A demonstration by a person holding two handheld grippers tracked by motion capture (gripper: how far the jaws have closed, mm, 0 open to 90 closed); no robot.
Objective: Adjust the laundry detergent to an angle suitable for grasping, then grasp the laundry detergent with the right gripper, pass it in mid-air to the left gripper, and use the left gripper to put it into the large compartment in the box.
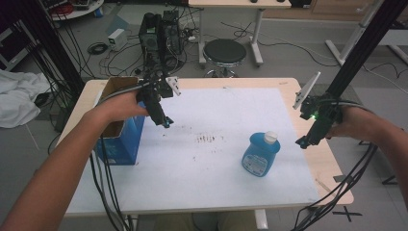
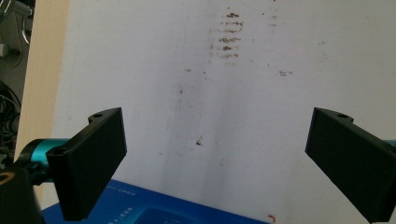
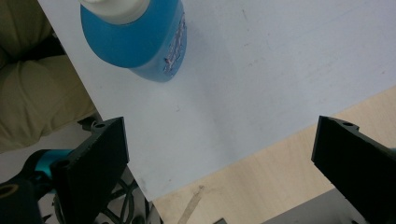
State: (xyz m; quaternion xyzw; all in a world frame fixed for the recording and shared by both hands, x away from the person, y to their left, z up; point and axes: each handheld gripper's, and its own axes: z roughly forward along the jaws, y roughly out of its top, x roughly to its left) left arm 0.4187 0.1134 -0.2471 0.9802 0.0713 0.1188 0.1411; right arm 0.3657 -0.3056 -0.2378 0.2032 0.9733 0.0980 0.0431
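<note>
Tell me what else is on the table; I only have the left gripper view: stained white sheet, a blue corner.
Observer: A blue plastic bottle with a white cap stands upright on the sheet, right of centre.
Operator: Is the right claw holding it?
Observer: No, it is open, apart from the bottle, near the table's right edge.
Operator: And the blue corner?
Observer: An open blue cardboard box at the table's left edge.

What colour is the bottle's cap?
White, atop the blue plastic bottle; its cap shows best in the high view.
</note>
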